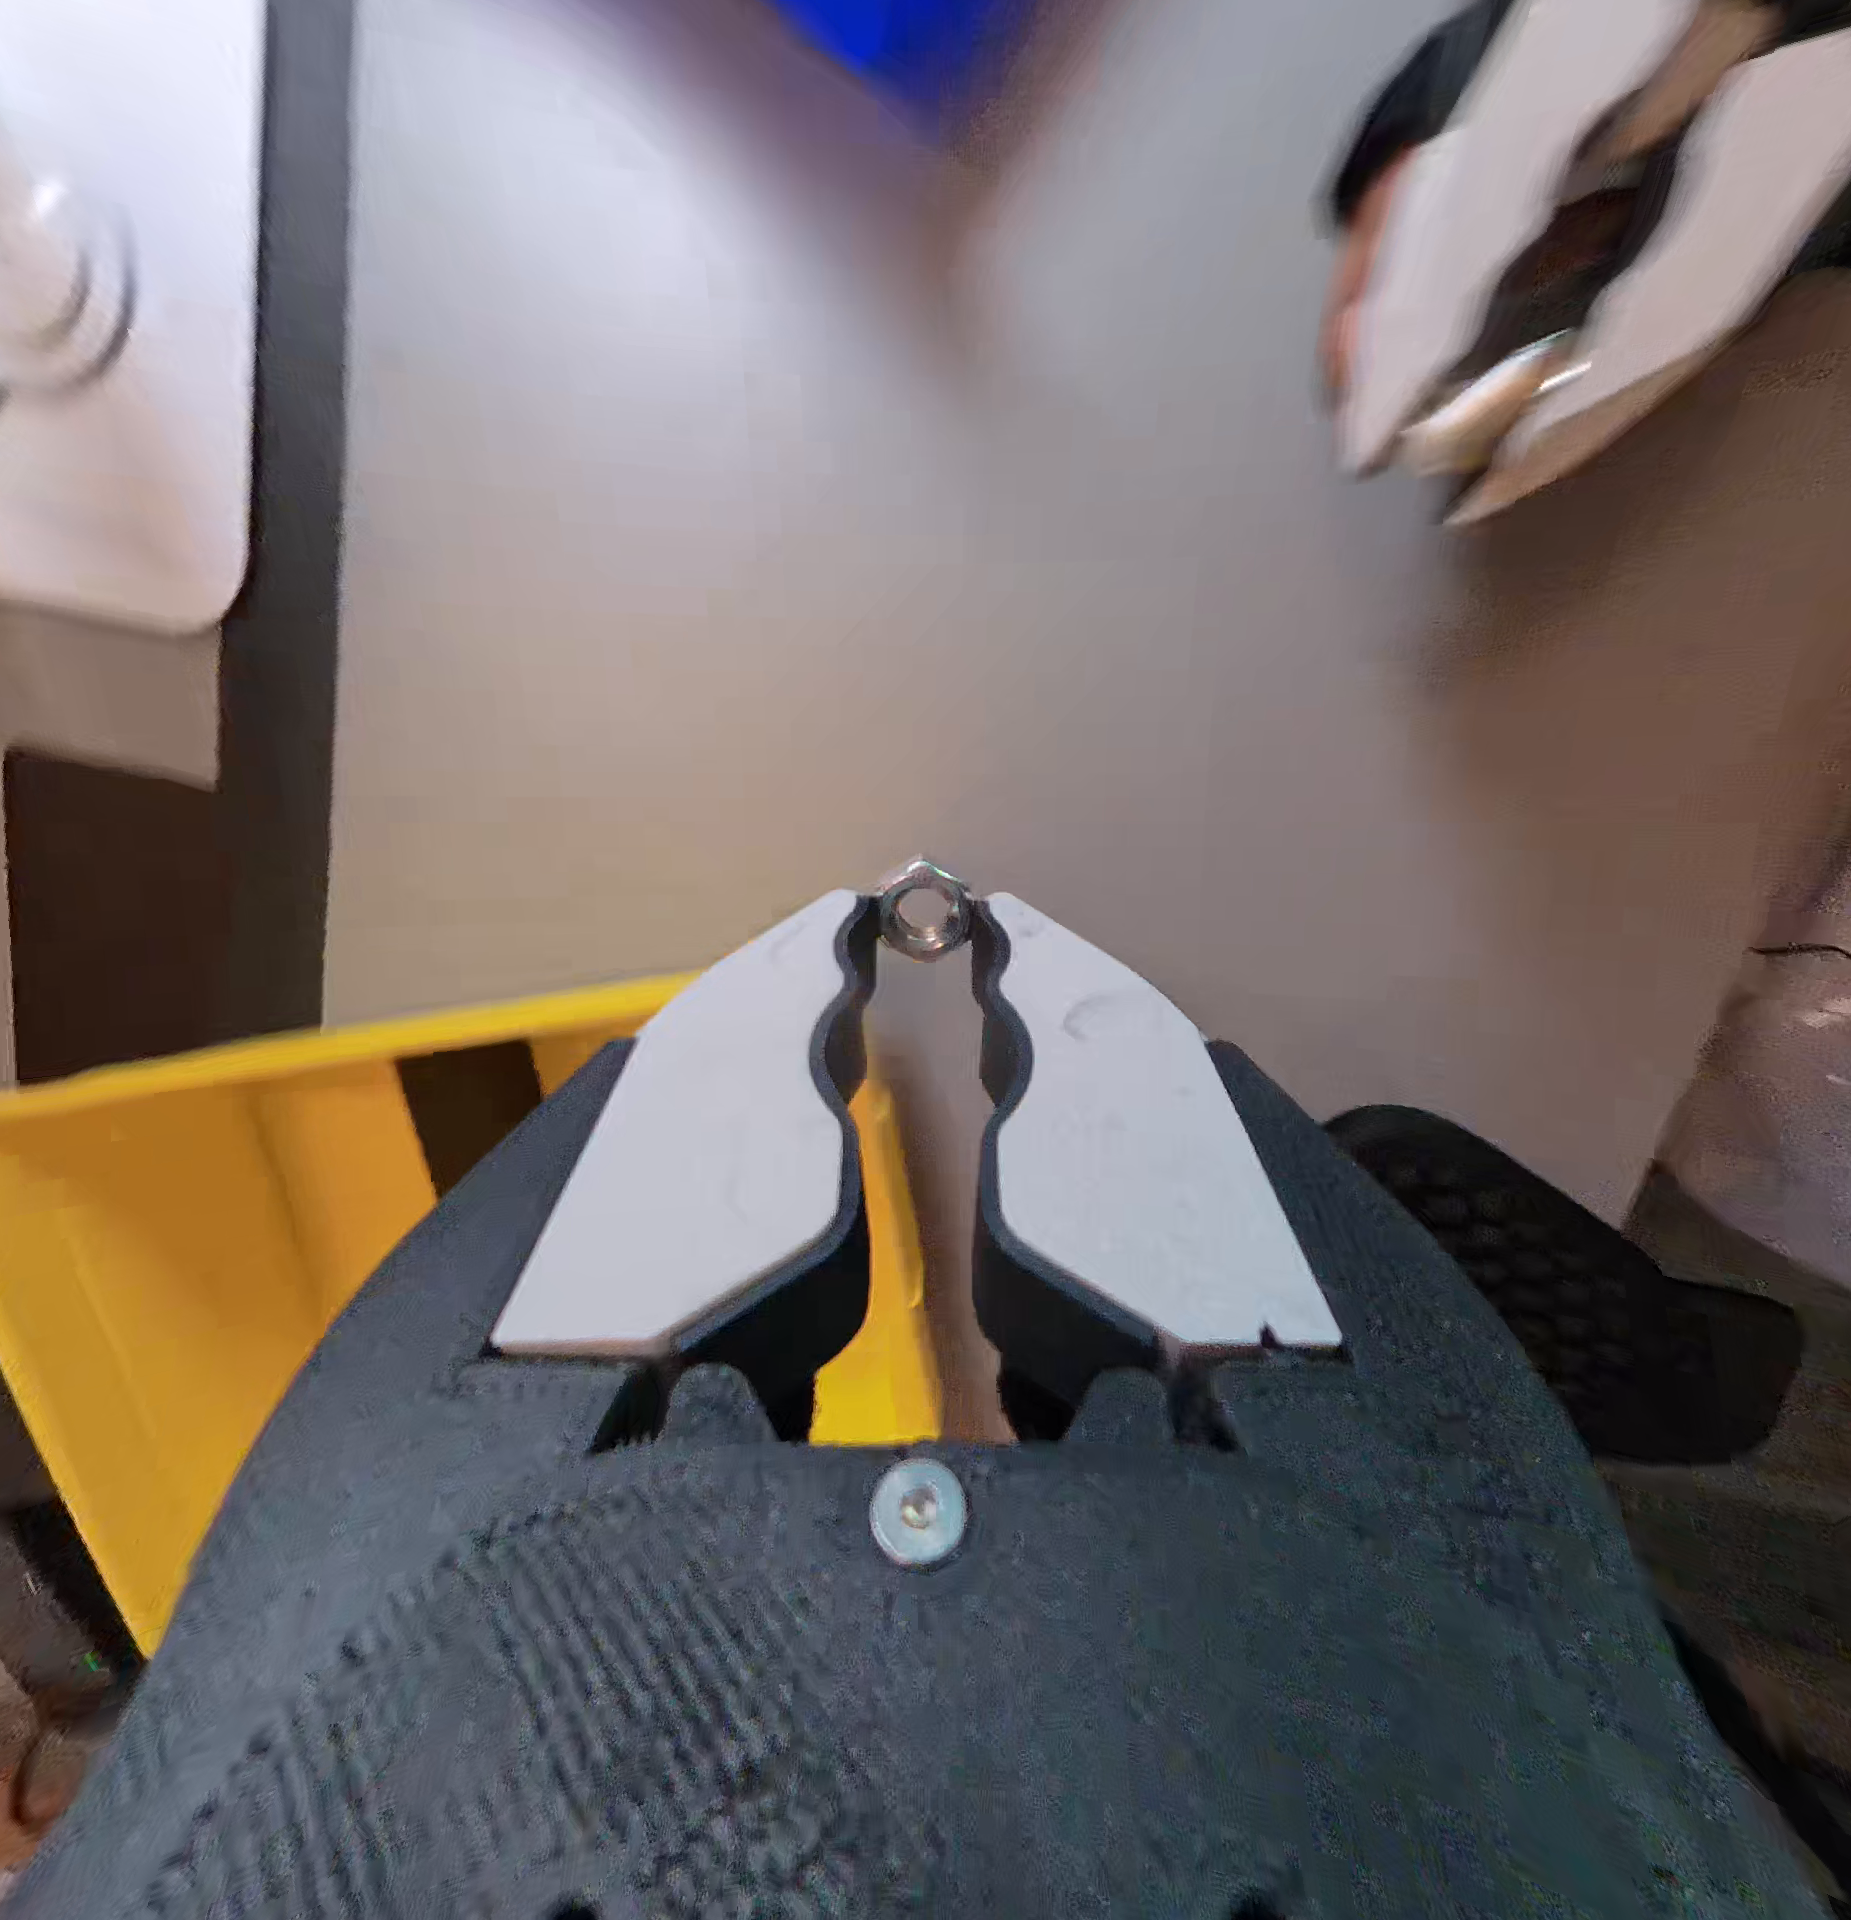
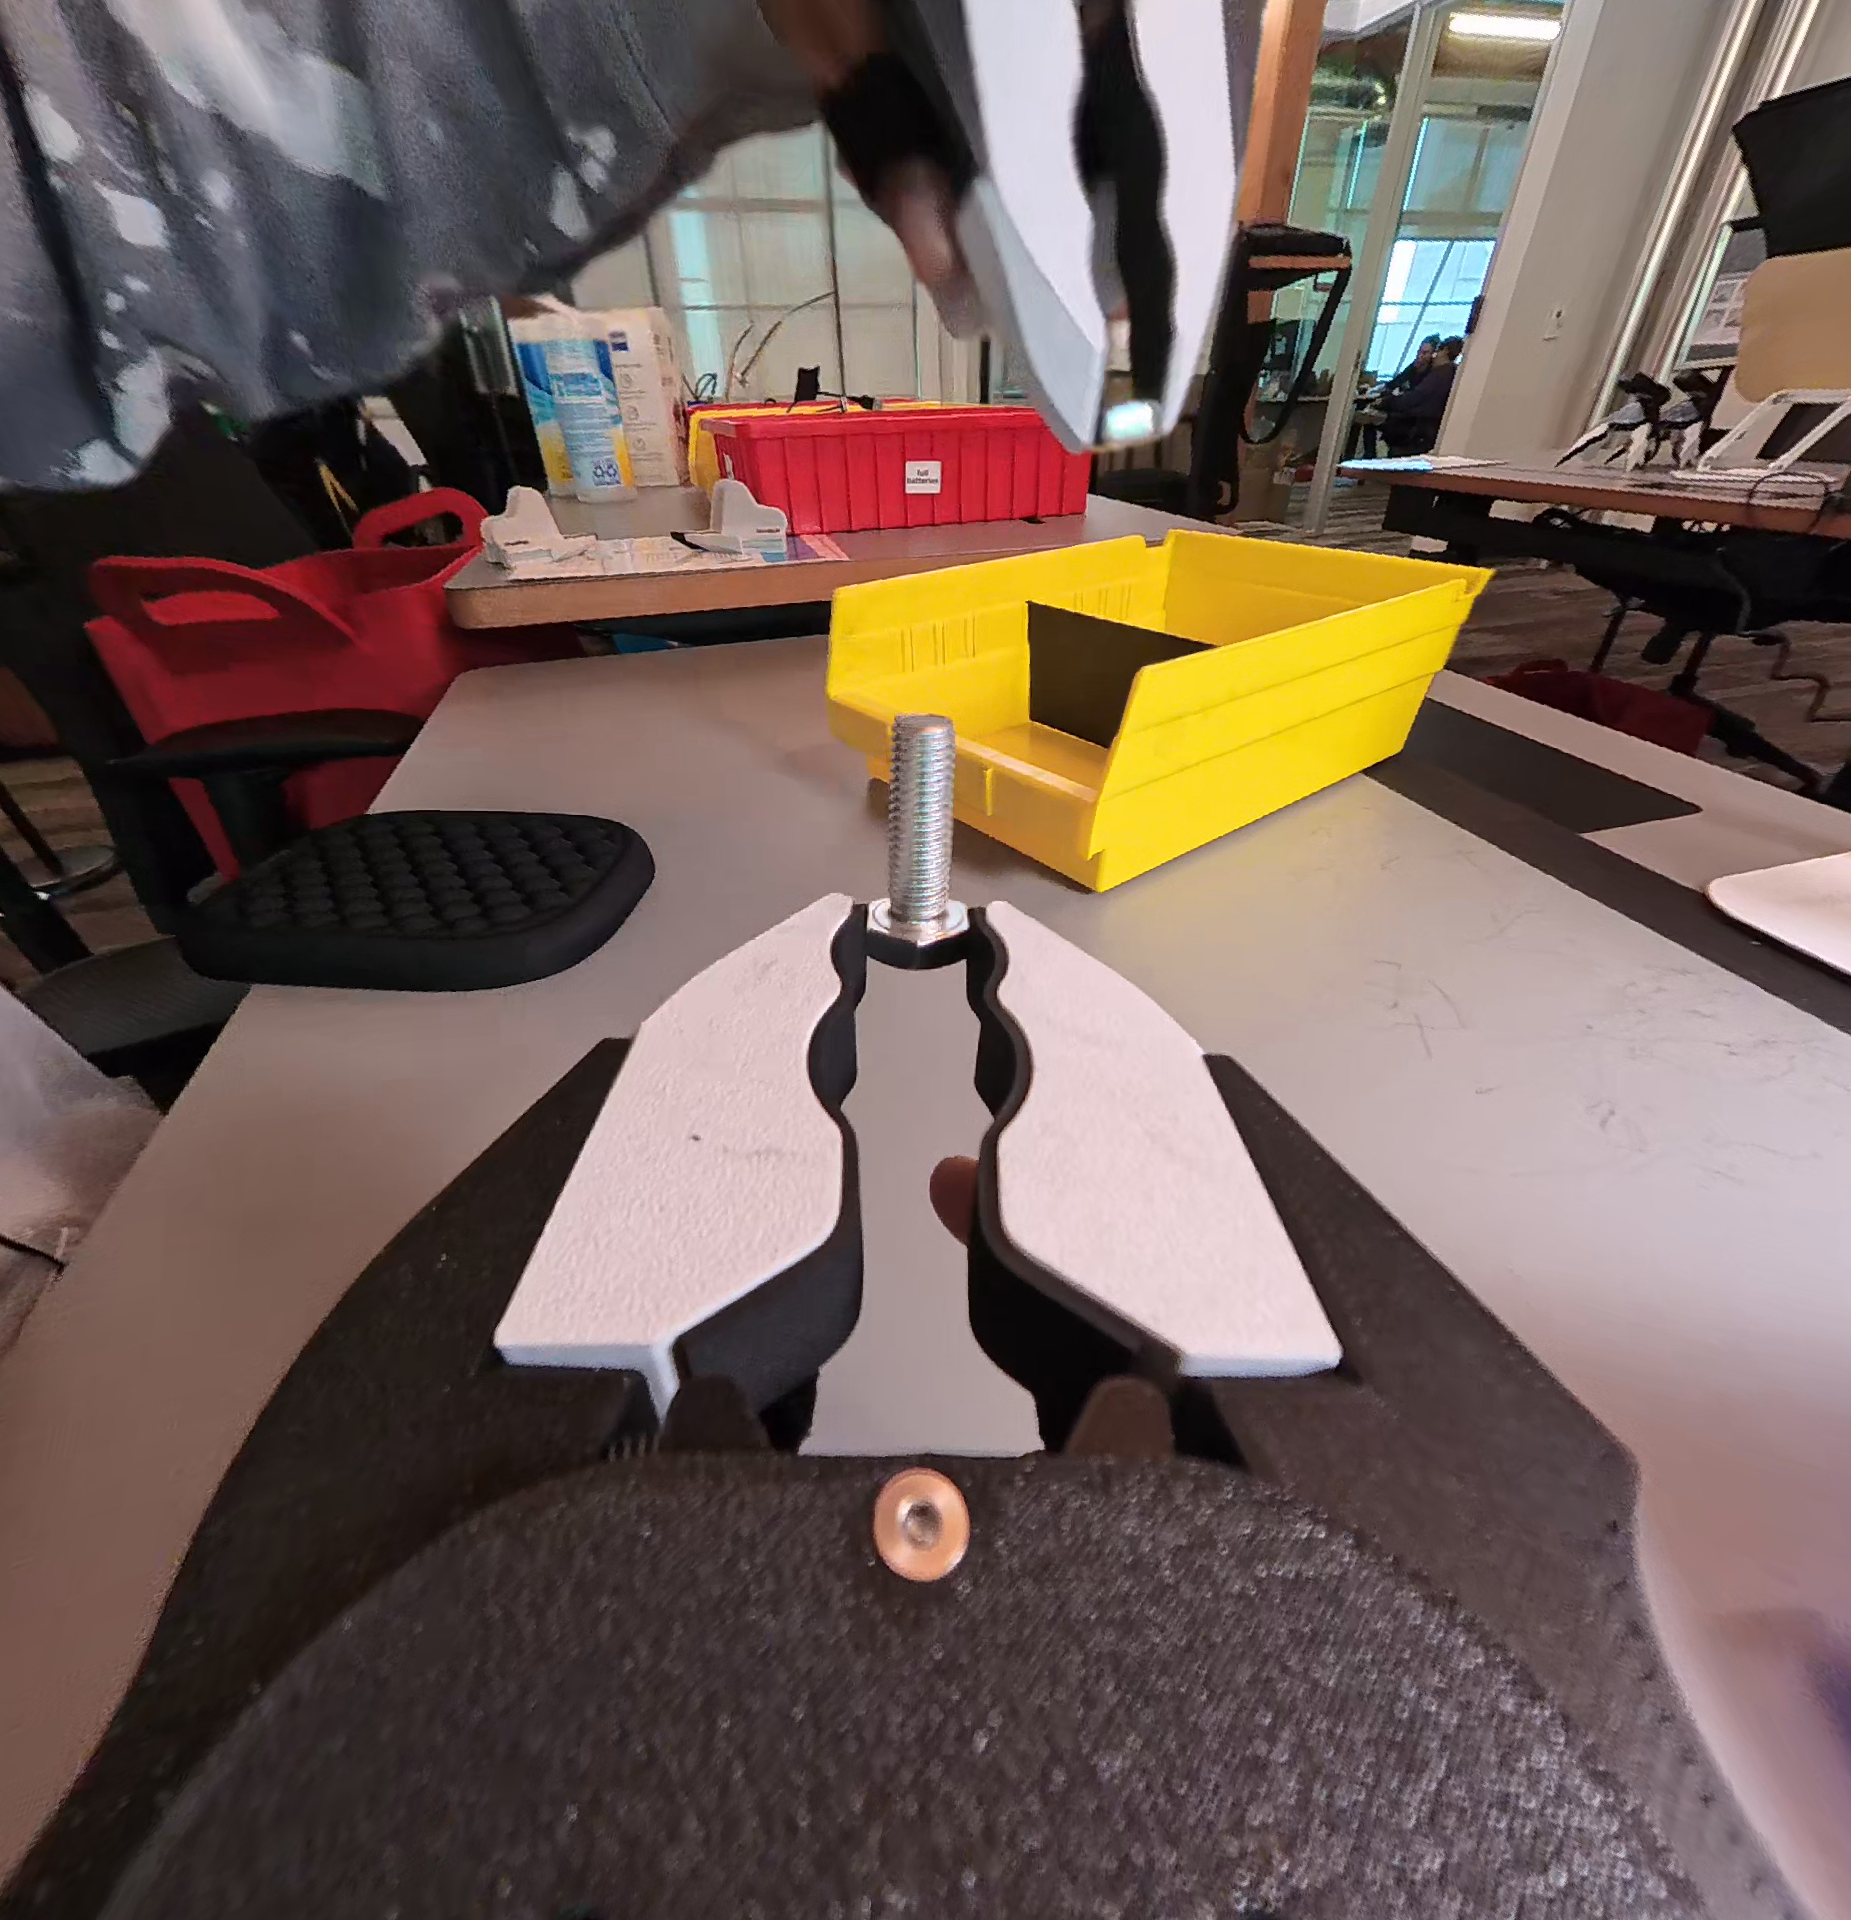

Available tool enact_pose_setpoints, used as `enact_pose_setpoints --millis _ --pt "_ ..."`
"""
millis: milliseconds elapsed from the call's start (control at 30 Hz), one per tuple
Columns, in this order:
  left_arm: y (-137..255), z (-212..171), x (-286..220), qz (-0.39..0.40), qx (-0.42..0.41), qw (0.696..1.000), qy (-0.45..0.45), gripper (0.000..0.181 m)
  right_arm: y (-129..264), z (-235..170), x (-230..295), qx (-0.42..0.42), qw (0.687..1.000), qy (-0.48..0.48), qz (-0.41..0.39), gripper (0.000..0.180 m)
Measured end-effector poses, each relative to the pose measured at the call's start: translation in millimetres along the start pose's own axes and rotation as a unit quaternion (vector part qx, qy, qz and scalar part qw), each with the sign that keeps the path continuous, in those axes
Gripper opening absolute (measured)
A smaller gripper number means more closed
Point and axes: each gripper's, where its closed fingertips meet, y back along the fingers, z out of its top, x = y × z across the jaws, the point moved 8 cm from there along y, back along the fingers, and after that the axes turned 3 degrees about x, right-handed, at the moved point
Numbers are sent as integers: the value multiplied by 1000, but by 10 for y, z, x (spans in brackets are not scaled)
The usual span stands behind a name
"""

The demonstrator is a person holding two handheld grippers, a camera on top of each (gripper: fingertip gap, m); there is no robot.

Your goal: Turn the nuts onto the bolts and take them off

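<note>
The left gripper (image 1: 923,920) pinches a hex nut (image 1: 923,916) at its fingertips, held in the air above the yellow bin (image 2: 1149,707). The right gripper (image 2: 916,925) clamps the head of an upright threaded bolt (image 2: 922,826), just in front of that bin on the grey table (image 2: 1420,1039).

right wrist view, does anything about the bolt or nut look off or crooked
Nothing stands out. The right tool grips the bolt by its hex head, and the threaded shank stands upright and looks straight. The nut sits squarely between the left tool's tips, apart from the bolt. The yellow bin sits flat on the table.
</note>
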Motion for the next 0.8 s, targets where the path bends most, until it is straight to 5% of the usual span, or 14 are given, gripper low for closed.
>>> enact_pose_setpoints --millis 33,300,800 --pt "11 147 -164 -10 -1 1000 -27 19 -9 -1 12 0 1000 4 -5 18" --pt "-196 765 -940 -45 3 985 -164 18 -28 32 93 -4 999 30 -20 18" --pt "-384 819 -993 -56 16 982 -179 18 -8 53 84 -7 999 45 -24 18"
